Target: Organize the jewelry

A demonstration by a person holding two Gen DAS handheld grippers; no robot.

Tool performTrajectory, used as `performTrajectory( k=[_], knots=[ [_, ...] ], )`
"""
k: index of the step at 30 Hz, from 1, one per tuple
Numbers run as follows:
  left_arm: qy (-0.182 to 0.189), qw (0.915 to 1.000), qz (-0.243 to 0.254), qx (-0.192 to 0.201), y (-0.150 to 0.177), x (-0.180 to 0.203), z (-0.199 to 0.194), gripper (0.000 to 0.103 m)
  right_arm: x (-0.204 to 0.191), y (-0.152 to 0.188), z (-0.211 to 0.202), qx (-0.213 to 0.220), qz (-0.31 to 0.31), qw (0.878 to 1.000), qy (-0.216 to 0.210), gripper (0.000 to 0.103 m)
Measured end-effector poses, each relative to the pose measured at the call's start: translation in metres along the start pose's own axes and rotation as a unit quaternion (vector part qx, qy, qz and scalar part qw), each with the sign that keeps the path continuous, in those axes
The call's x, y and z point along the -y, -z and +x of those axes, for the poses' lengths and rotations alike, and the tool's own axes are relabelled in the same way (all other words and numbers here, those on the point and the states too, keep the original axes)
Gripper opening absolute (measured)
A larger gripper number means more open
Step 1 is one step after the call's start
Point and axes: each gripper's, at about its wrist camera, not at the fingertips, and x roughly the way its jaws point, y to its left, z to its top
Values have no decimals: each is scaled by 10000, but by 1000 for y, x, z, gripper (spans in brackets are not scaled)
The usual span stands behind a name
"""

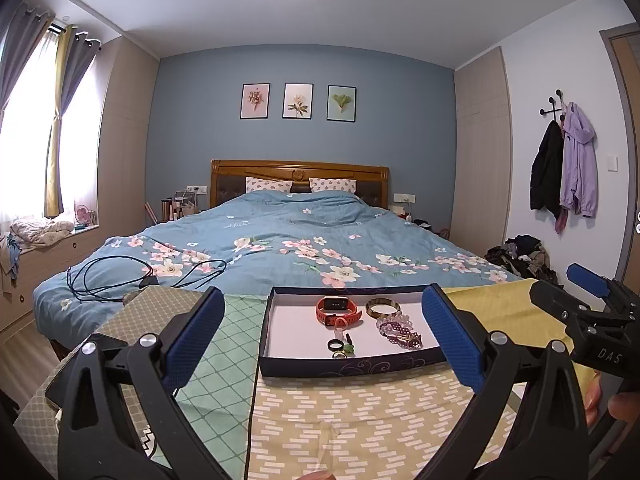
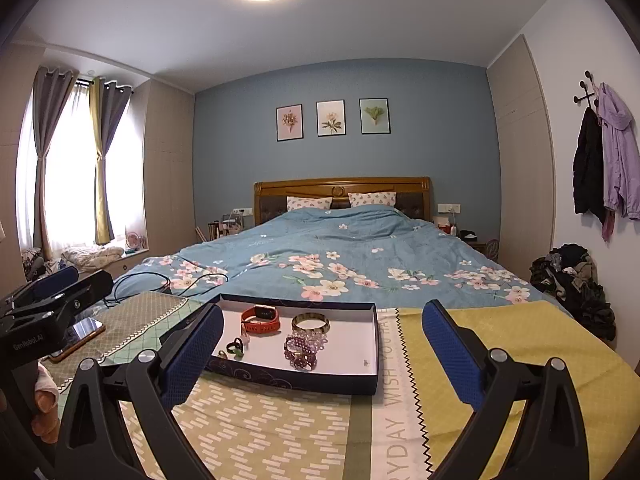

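A dark blue tray point(image 1: 352, 365) point(image 2: 288, 378) with a white floor lies on the cloth-covered table. In it are a red smartwatch point(image 1: 338, 309) point(image 2: 260, 319), a brown bangle point(image 1: 383, 307) point(image 2: 310, 323), purple bead bracelets point(image 1: 398, 332) point(image 2: 304, 346), a black ring point(image 1: 335, 345) point(image 2: 232, 347) and a gold ring point(image 1: 339, 355). A tiny stud point(image 2: 365, 363) lies near the tray's right wall. My left gripper point(image 1: 322, 296) hovers open before the tray, holding nothing. My right gripper point(image 2: 323, 307) is open too, to the tray's right, and it is empty.
The table wears green, yellow and patterned cloths point(image 1: 360, 412). A phone point(image 2: 78, 338) lies at its left. Behind is a bed with a blue floral duvet point(image 1: 280, 240) and black cables point(image 1: 120, 276). A clothes pile point(image 2: 572, 276) sits by the right wall.
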Motion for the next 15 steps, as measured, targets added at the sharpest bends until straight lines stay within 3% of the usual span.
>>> performTrajectory(
  k=[15],
  knots=[
    [19,10000,30,5,1,3,0,97,0,0,-3,38,20,10000,-11,96]
  ],
)
